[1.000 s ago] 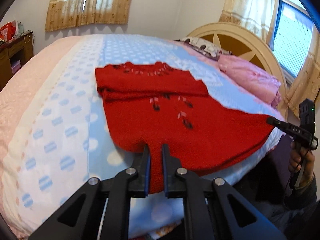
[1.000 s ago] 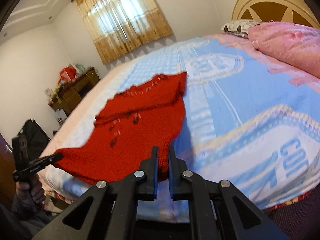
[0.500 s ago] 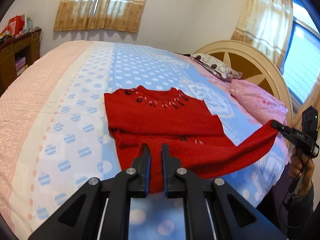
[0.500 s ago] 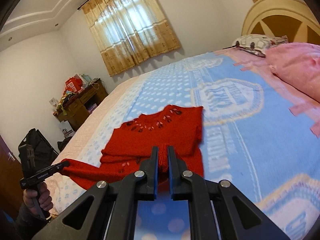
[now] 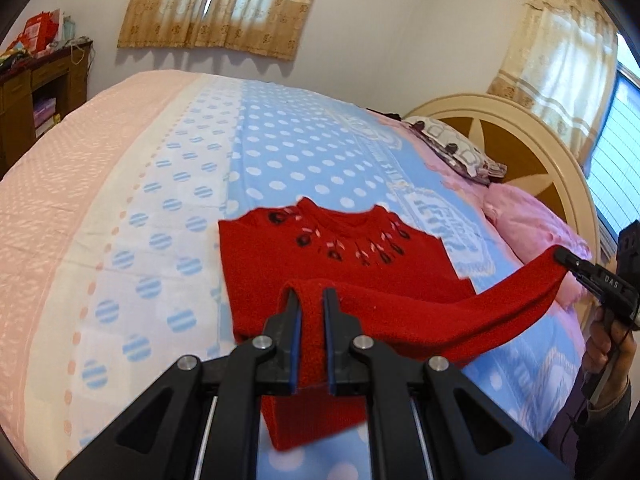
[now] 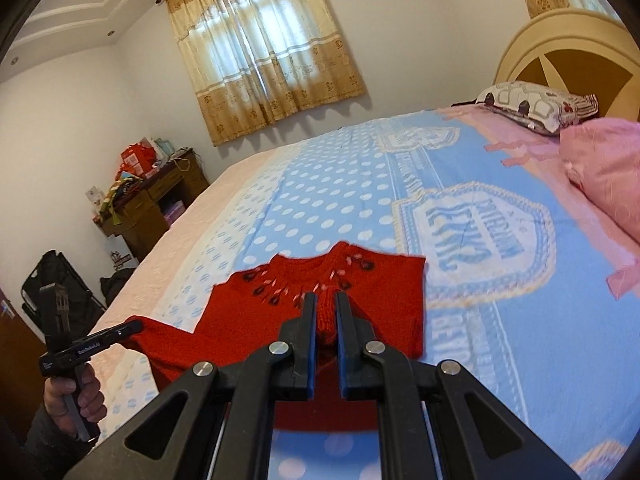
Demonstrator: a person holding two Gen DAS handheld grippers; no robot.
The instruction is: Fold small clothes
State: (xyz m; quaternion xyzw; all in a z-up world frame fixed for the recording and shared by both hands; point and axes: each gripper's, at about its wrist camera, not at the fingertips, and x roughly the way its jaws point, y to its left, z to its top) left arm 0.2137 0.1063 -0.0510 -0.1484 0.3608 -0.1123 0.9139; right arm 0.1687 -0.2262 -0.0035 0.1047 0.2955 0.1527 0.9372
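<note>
Sweater (image 5: 340, 268) hem hangs clamped in the left hand-held gripper (image 5: 311, 312) and the right hand-held gripper (image 6: 325, 312); carry both corners level toward the collar, keeping the edge taut, before lowering onto the bed (image 5: 120, 184).

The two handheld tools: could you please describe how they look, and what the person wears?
Both the left tool and right tool are black, with silver pivot bolts and blue-edged finger pads. Each long finger bears small white lettering. A dark sleeve covers the wrist; a thin cable hangs below the right handle.
</note>
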